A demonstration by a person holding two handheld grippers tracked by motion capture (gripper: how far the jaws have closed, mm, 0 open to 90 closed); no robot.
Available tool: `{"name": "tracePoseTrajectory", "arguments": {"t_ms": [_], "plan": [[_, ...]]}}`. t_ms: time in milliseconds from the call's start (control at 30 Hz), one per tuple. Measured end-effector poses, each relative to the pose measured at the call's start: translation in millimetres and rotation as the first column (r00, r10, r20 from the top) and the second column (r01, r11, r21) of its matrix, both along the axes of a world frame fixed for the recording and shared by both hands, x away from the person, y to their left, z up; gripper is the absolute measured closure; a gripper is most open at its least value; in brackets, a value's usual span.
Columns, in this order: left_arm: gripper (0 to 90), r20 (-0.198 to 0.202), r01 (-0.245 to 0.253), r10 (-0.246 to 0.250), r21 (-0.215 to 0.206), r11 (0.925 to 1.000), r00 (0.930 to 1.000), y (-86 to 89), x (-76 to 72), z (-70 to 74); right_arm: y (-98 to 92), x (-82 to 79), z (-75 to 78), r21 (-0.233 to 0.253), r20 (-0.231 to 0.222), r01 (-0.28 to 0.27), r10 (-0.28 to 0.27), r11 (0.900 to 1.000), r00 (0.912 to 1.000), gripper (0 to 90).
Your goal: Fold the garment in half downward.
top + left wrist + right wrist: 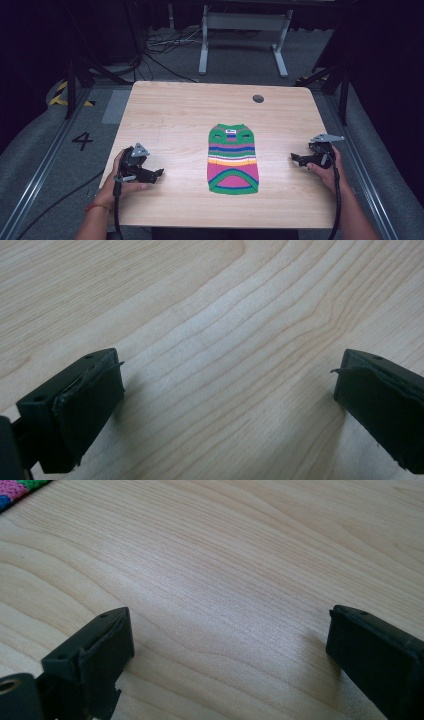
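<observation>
The left gripper (159,173) rests low over the wooden table (170,115) near its left edge, held in the person's left hand (116,177). Its fingers (75,410) stand wide apart and released, with bare wood grain between them and nothing grasped. The right gripper (294,158) sits near the table's right edge, held in the person's right hand (327,167). Its fingers (92,662) are likewise spread and released, with bare tabletop between them. The striped knitted garment (233,159) lies flat on the table between the two grippers, well apart from the fingertips of each. Its green neck end points away from the person and its green hem toward the person, with pink, blue, white and yellow bands in between. In the right gripper view, a corner of the garment (17,490) shows at the upper left, beyond the left finger and not touching it. A small round dark grommet (258,98) sits in the tabletop farther out, beyond the garment and well away from both sets of fingers. A cable (338,200) trails from the right gripper back along the person's forearm.
</observation>
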State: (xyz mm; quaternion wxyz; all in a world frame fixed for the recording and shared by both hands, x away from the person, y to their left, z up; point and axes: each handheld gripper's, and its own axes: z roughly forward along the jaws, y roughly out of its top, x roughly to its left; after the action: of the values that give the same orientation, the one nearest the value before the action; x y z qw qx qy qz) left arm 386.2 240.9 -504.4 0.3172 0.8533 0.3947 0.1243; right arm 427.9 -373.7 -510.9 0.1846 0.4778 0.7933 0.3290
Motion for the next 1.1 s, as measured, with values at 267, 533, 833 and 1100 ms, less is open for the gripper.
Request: {"name": "tracePoseTrajectory", "arguments": {"t_ms": [267,533,833,1100], "plan": [[0.3,0.004,0.001,-0.001,0.000,1.0000,1.0000,0.4,-0.1,0.1,0.1,-0.4,0.0,0.000,0.001,0.002,-0.002,1.000,1.0000,5.5],[16.2,-0.007,-0.024,0.024,0.002,0.9997,0.9997,2.8,-3.3,6.3,1.0,-1.0,0.8,-0.003,-0.003,0.007,-0.007,1.000,1.0000,7.1],[25.7,-0.042,0.032,-0.033,-0.017,0.9993,0.9986,-6.9,16.9,16.0,7.3,0.1,10.3,0.012,-0.033,-0.045,0.045,0.999,0.9985,26.2],[31.8,-0.011,0.066,-0.067,-0.008,0.9978,0.9977,-44.6,59.5,29.5,37.0,13.0,31.0,-0.003,-0.012,-0.139,0.139,0.990,0.9902,36.1]]}}
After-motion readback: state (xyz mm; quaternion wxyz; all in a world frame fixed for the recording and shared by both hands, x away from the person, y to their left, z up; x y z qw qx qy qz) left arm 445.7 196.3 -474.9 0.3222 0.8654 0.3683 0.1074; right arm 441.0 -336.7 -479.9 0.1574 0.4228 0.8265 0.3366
